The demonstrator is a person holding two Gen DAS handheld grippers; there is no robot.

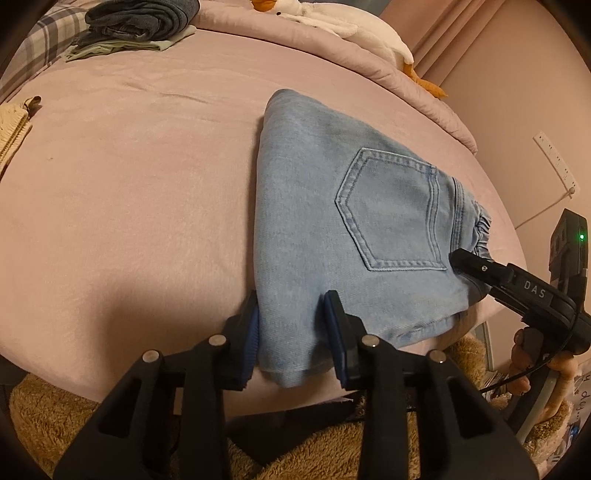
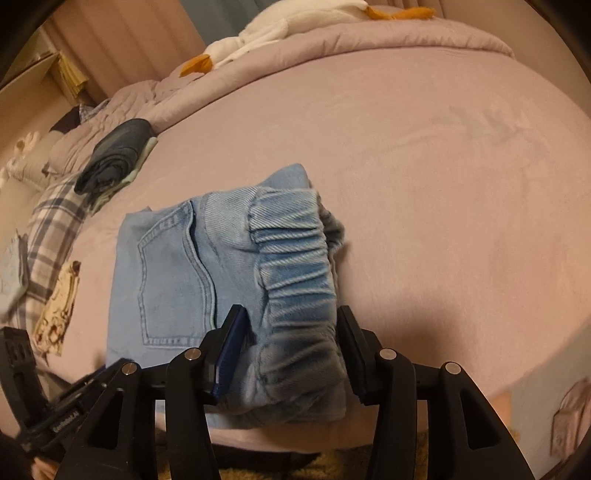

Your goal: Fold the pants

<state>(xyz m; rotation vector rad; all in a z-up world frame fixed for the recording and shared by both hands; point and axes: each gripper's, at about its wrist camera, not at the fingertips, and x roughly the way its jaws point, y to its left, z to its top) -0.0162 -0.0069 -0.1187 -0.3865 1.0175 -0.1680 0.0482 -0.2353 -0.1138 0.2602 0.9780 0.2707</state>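
Observation:
Light blue denim pants [image 1: 332, 229] lie folded into a compact stack on the pink bed, back pocket up. In the left wrist view my left gripper [image 1: 291, 332] is open, its jaws straddling the near left corner of the stack. The right gripper [image 1: 476, 267] reaches in from the right at the waistband side. In the right wrist view the pants [image 2: 184, 280] lie close in front, and my right gripper [image 2: 291, 354] is open with its jaws on either side of the elastic waistband [image 2: 295, 266].
A pile of folded dark and green clothes [image 1: 140, 26] sits at the far left of the bed [image 1: 129, 184]. A white plush goose [image 1: 351, 26] lies on the quilt behind. A cream garment [image 1: 13, 129] lies at the left edge. A brown fuzzy rug [image 1: 332, 454] lies below.

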